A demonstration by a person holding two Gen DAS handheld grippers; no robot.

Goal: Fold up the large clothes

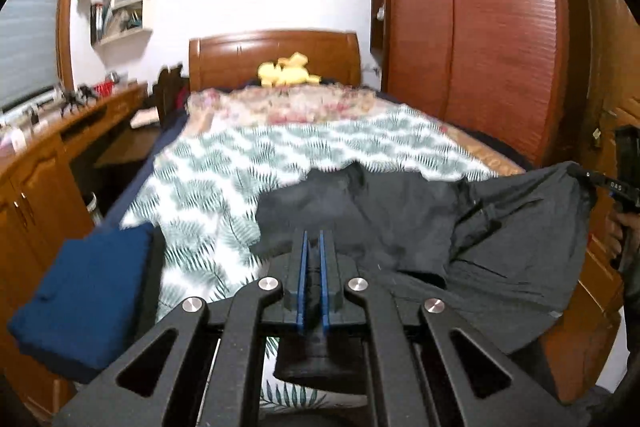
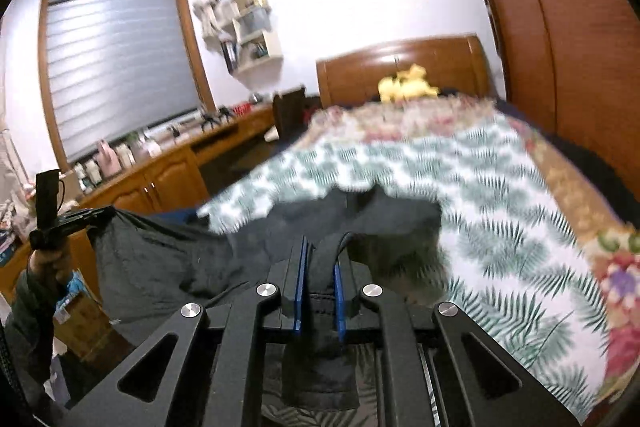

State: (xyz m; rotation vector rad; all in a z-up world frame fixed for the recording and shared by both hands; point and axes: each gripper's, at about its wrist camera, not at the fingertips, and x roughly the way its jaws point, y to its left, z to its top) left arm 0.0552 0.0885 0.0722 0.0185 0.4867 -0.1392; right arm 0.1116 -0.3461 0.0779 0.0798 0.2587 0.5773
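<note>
Above the near end of the bed (image 1: pixel 224 167), a dark garment (image 1: pixel 420 211) hangs stretched between both grippers. Left gripper (image 1: pixel 314 247) pinches its left edge; right gripper (image 2: pixel 320 263) pinches its right edge.

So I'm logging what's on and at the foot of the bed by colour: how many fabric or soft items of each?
Black garment, gripped by left tongs and right tongs: 1
Blue folded item: 1
Green leaf-print cover: 1
Floral quilt: 1
Yellow plush toy: 1
Total: 5

Black hand-held gripper (image 1: pixel 314 239), blue pads, silver screws
</note>
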